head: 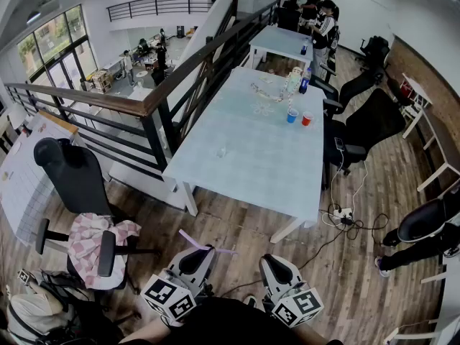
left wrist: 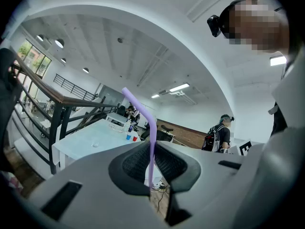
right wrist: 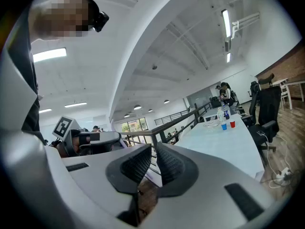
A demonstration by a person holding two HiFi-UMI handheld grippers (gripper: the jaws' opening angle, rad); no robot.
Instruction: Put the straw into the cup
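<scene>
Left gripper point(left wrist: 151, 168): clamped on the purple bendy straw point(left wrist: 152, 142), stem upright, bent tip leaning left.
Right gripper point(right wrist: 148, 165): jaws together, empty.
Clear cup point(head: 221, 152): on the long table point(head: 259, 171), well apart from both grippers.
Risk: the thin straw may pivot or slip between the pads on approach and miss the rim.

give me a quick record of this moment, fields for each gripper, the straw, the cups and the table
left gripper: shut on the purple straw
purple straw: upright between the jaws, bent near its top
right gripper: jaws together, nothing between them
table: ahead, beyond both grippers
clear cup: alone on the table's near half
blue cup, red cup: side by side, farther along the table
progress: straw not yet in a cup
</scene>
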